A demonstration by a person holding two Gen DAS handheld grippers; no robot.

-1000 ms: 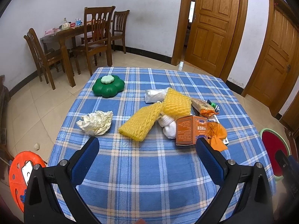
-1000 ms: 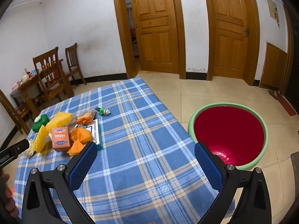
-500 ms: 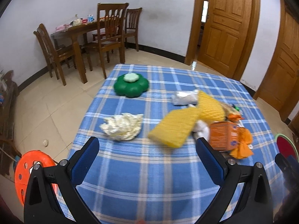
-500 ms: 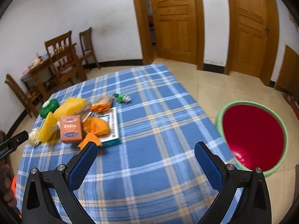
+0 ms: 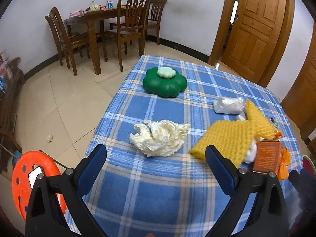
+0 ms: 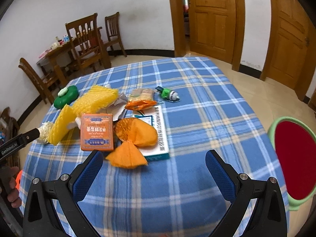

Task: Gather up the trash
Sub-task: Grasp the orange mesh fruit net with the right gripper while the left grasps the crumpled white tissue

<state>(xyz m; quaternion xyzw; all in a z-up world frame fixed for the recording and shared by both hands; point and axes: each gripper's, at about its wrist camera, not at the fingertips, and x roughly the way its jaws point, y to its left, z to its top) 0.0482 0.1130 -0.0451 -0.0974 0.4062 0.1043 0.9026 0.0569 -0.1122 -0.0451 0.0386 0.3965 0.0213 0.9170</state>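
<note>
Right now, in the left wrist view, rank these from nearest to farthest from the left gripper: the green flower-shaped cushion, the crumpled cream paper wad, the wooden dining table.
1. Crumpled cream paper wad: just ahead of the open left gripper, on the blue plaid cloth.
2. Green flower-shaped cushion: at the cloth's far edge.
3. Wooden dining table: across the floor, by the wall.

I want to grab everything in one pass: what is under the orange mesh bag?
The orange mesh bag lies on a flat white and teal box, which shows along its right side. Whatever the bag covers beneath it cannot be seen.
</note>
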